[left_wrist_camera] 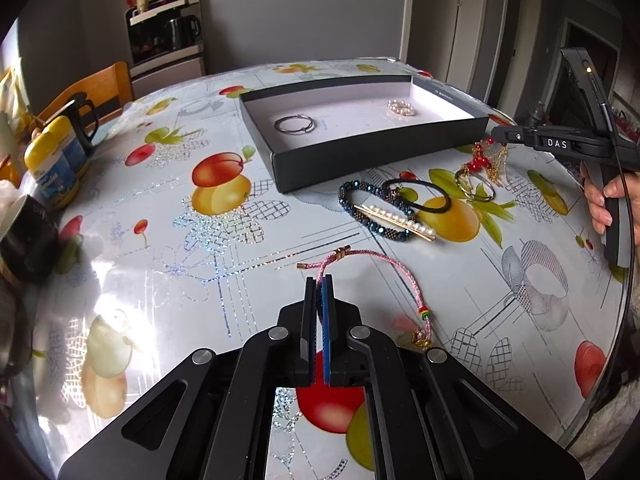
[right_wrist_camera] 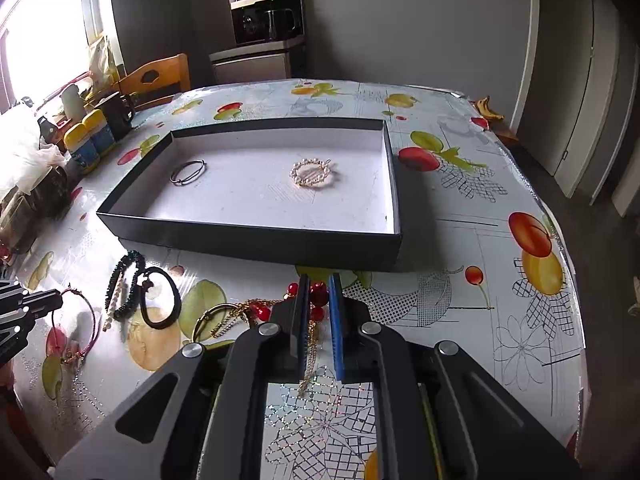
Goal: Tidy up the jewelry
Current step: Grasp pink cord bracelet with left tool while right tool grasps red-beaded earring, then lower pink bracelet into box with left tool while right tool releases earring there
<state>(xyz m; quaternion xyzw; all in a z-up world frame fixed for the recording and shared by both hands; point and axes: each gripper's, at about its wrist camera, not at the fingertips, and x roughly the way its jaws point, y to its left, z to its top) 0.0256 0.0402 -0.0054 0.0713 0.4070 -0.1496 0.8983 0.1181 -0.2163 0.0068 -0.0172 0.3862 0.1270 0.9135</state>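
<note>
My left gripper (left_wrist_camera: 319, 285) is shut on a pink cord bracelet (left_wrist_camera: 394, 268), whose loop trails right over the tablecloth. My right gripper (right_wrist_camera: 319, 280) is shut on a red-bead and gold-chain ornament (right_wrist_camera: 319, 298); its chains dangle below the pads. In the left wrist view the right gripper (left_wrist_camera: 498, 134) holds that ornament (left_wrist_camera: 480, 158) just right of the black box (left_wrist_camera: 360, 160). The box (right_wrist_camera: 248, 240) holds a silver hoop (right_wrist_camera: 188, 172) and a pearl ring clip (right_wrist_camera: 313, 174).
A dark beaded bracelet (left_wrist_camera: 348, 196), a pearl hairpin (left_wrist_camera: 400, 222), a black hair tie (left_wrist_camera: 424, 196) and a gold hoop (left_wrist_camera: 474, 186) lie in front of the box. Yellow-lidded tubs (left_wrist_camera: 52, 160) and mugs crowd the left edge. A hand (left_wrist_camera: 600, 200) grips the right tool.
</note>
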